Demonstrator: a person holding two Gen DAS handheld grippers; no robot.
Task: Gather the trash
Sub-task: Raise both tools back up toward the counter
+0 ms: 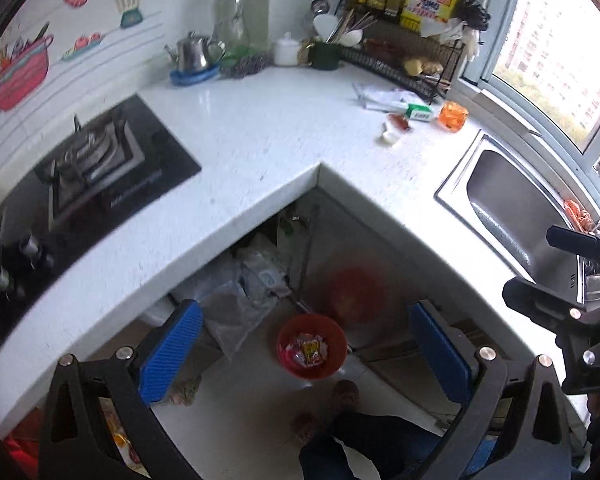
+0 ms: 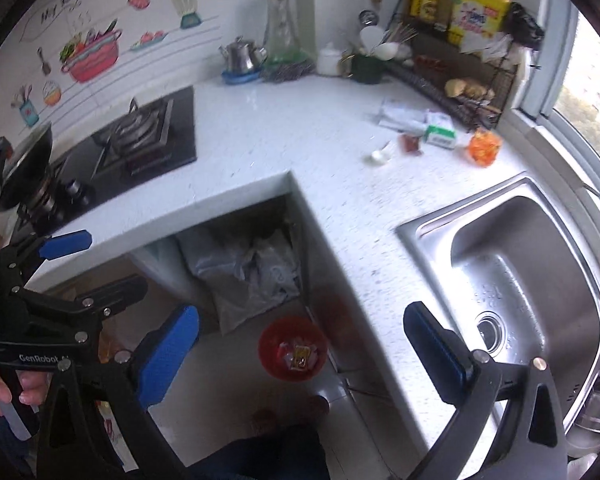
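Both hand-held grippers, left (image 1: 304, 350) and right (image 2: 300, 354), gape empty. The crinkly orange plastic wrapper (image 2: 485, 147) lies far right on the white bench (image 2: 284, 136); light, slippery, pinch its bunched middle.

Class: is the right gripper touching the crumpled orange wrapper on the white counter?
Apart. The right wrist view shows the right gripper open, bare counter separating it from the orange wrapper.

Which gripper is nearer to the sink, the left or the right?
Right. The right gripper hangs open beside the sink, its right finger over the sink's front edge. The left gripper, also open, is over the floor by the red bin, away from the sink.
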